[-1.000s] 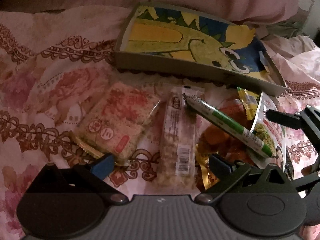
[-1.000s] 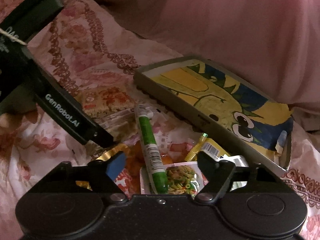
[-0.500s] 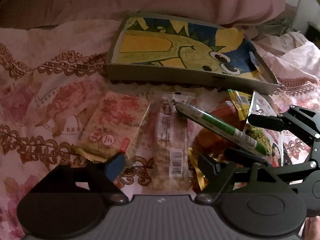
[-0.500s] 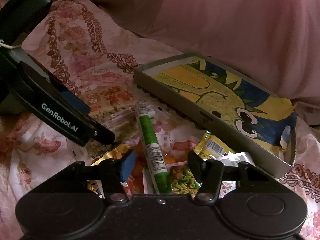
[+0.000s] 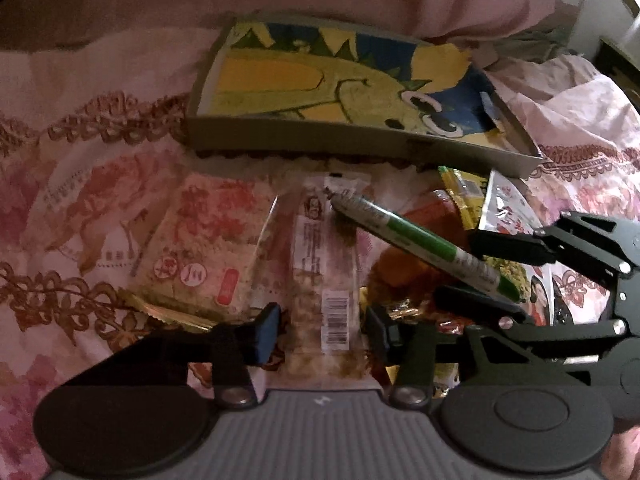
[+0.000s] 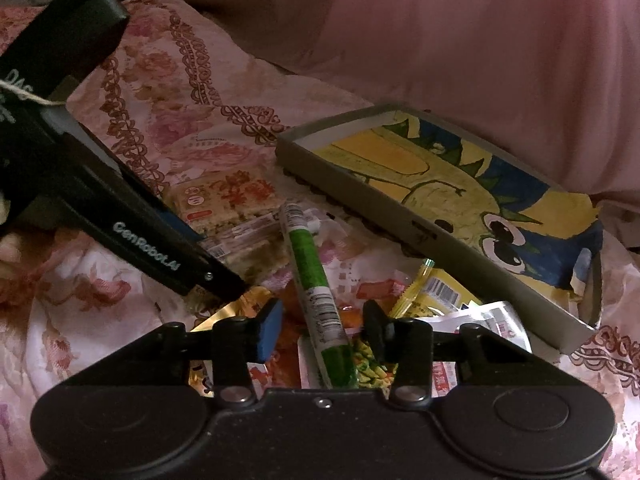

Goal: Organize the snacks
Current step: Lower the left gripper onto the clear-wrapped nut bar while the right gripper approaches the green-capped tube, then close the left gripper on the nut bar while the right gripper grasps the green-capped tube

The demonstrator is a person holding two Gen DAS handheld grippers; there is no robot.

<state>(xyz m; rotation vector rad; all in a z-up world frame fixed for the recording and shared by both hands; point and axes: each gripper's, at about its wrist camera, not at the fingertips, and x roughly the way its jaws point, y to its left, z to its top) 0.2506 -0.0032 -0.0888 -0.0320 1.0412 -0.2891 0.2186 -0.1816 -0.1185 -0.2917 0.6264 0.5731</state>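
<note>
A long clear snack pack with a barcode (image 5: 324, 280) lies on the floral sheet between the fingers of my left gripper (image 5: 323, 331). Its jaws are closing, and the pads stand just off the pack's edges. A green-and-white sausage stick (image 6: 316, 280) lies on top of the snack pile, its near end between the fingers of my right gripper (image 6: 322, 331). These jaws are closing too, with a gap on each side. The left wrist view shows the right gripper (image 5: 456, 268) around the stick (image 5: 420, 240). The left gripper (image 6: 216, 260) shows in the right wrist view.
A grey box tray (image 5: 304, 138) with a dinosaur drawing inside lies behind the pile, against a pink quilt (image 6: 460, 32). A square rice-cake pack (image 5: 200, 248), an orange packet (image 5: 404, 264) and a yellow packet (image 6: 440, 292) lie around the stick. The floral sheet (image 5: 80, 184) stretches left.
Both pairs of jaws have narrowed from wide open, the left around the clear barcode pack, the right around the green stick. Neither snack has moved.
</note>
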